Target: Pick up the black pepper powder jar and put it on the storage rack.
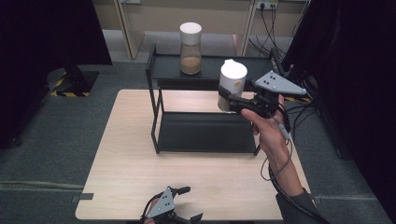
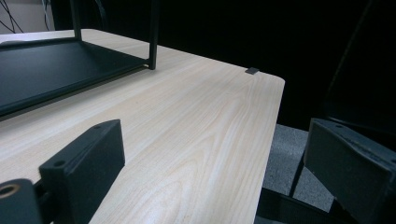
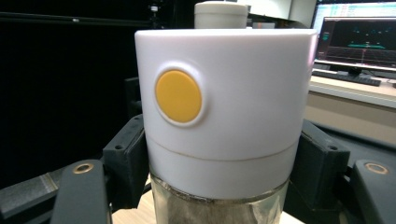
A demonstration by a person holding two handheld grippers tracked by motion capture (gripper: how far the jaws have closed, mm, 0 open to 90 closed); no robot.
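Note:
My right gripper (image 1: 227,100) is shut on a glass jar (image 1: 232,80) with a tall white lid and holds it upright in the air, above the right end of the black two-level rack (image 1: 205,133). In the right gripper view the black pads (image 3: 123,158) press both sides of the jar (image 3: 224,116), just under its lid, and a yellow round button (image 3: 178,96) faces the camera. A second jar (image 1: 190,46), holding brown powder, stands on the rack's top shelf. My left gripper (image 1: 190,204) rests open at the table's near edge with nothing between its jaws.
The light wooden table (image 1: 126,163) carries the rack across its far half. In the left gripper view the rack's lower shelf (image 2: 56,70) lies ahead to the left, and the table's corner (image 2: 275,81) drops off to the right. Cables hang behind the rack at the far right.

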